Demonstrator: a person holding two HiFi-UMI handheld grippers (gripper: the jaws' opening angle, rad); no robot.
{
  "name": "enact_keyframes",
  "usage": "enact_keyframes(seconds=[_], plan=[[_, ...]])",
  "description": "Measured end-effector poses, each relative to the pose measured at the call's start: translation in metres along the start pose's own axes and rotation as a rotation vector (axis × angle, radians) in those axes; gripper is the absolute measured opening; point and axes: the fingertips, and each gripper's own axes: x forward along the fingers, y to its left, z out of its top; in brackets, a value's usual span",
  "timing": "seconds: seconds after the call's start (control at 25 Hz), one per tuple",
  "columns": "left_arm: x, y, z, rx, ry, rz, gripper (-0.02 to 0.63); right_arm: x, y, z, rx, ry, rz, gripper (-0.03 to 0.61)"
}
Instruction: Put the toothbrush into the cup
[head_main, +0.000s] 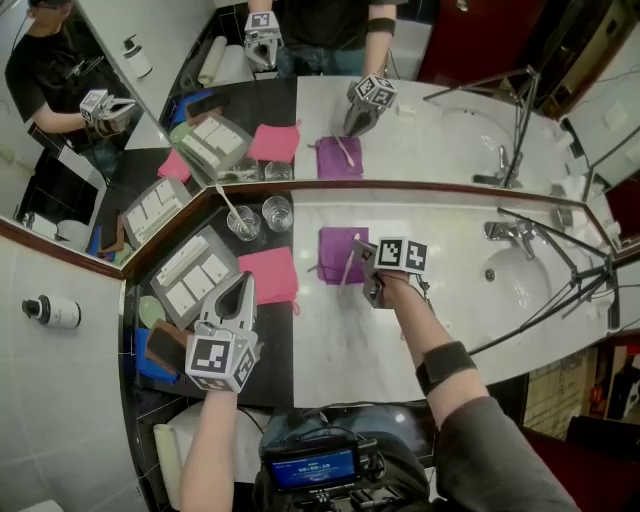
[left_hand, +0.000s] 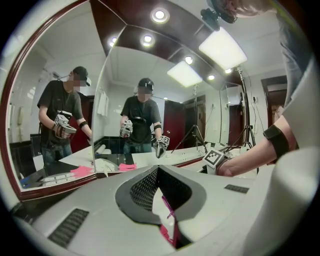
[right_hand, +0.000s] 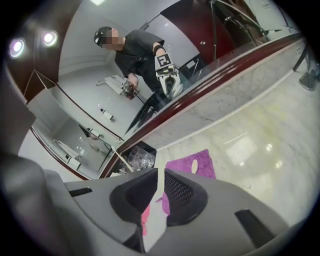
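Observation:
In the head view a white toothbrush (head_main: 350, 262) slants over a purple cloth (head_main: 338, 250) on the marble counter. My right gripper (head_main: 368, 282) is shut on its lower end. In the right gripper view its jaws are nearly together on a thin white handle, and a white tip (right_hand: 194, 166) shows over the purple cloth (right_hand: 200, 162). Two clear glass cups stand by the mirror: one (head_main: 243, 222) holds a white stick, the other (head_main: 277, 212) is empty. My left gripper (head_main: 235, 298) is shut on nothing beside a pink cloth (head_main: 268, 275).
A tray of white packets (head_main: 195, 275) lies left of the pink cloth, with a green dish (head_main: 152, 312) and a blue pad (head_main: 158, 352) nearer me. The sink (head_main: 535, 290) and tap (head_main: 503, 232) are at right, under tripod legs (head_main: 560, 255). The mirror (head_main: 420, 130) runs along the back.

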Motion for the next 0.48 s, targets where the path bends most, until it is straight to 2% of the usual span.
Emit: enact_keyframes(seconds=[0.08, 0.28, 0.48], plan=[[-0.003, 0.001, 0.003, -0.006, -0.007, 0.005, 0.0, -0.015, 0.013, 0.008, 0.001, -0.043, 0.031, 0.0], [-0.012, 0.002, 0.006, -0.021, -0.008, 0.02, 0.0, -0.055, 0.05, 0.028, 0.004, -0.152, 0.139, 0.0], [-0.019, 0.003, 0.007, -0.02, -0.008, 0.036, 0.0, -0.097, 0.07, 0.039, 0.005, -0.242, 0.186, 0.0]])
